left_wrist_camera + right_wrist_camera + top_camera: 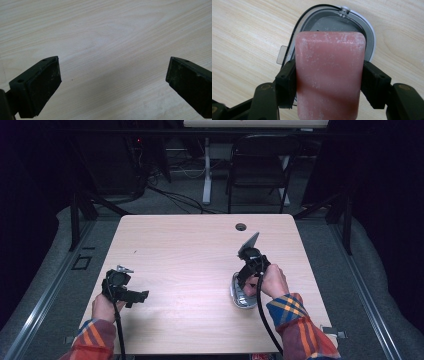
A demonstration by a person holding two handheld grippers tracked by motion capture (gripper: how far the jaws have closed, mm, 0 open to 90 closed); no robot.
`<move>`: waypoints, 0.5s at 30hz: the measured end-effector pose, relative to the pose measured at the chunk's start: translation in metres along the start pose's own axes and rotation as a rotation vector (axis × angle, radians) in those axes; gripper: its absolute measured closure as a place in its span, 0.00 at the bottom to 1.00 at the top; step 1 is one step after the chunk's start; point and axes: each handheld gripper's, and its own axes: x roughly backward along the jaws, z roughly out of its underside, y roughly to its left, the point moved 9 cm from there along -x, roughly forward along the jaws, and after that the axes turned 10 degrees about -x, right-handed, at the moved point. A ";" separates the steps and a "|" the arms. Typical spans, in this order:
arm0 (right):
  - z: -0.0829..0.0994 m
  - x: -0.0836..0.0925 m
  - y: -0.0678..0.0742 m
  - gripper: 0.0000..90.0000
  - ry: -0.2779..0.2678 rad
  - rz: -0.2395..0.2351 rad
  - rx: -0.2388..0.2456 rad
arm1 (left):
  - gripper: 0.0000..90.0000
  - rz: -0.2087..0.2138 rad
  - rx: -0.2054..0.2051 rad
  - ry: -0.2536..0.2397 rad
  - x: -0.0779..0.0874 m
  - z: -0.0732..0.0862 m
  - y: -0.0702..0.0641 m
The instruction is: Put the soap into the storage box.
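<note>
A pink bar of soap (329,62), dusted with white, is clamped between the two black jaws of my right gripper (327,71), which is shut on its long sides. Right under it lies an oval grey soap dish (370,37) with a white rim and a thin black wire along its edge. From above, my right gripper (244,281) points down over the dish (238,302) at the table's right front. At the left front, my left gripper (141,296) hovers low and stands open; its wide-apart pads (42,87) have only bare wood between them.
The light wooden table (190,250) has a round cable hole (241,226) near its far edge. Beyond it stand a dark chair (260,165) and a white table leg (206,170), with cables on the floor.
</note>
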 end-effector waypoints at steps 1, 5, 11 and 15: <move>0.000 0.000 0.000 0.41 0.000 0.000 0.000 | 0.00 0.000 -0.003 0.000 0.000 0.000 0.000; 0.000 -0.003 -0.001 0.41 0.017 0.013 -0.014 | 0.00 -0.001 -0.003 0.000 0.000 0.000 0.000; -0.001 -0.005 0.000 0.41 0.007 0.000 -0.039 | 0.00 0.001 -0.003 0.002 0.000 0.000 0.000; -0.001 0.003 -0.002 0.40 0.006 -0.009 -0.032 | 0.00 0.001 -0.003 0.002 0.000 0.000 0.000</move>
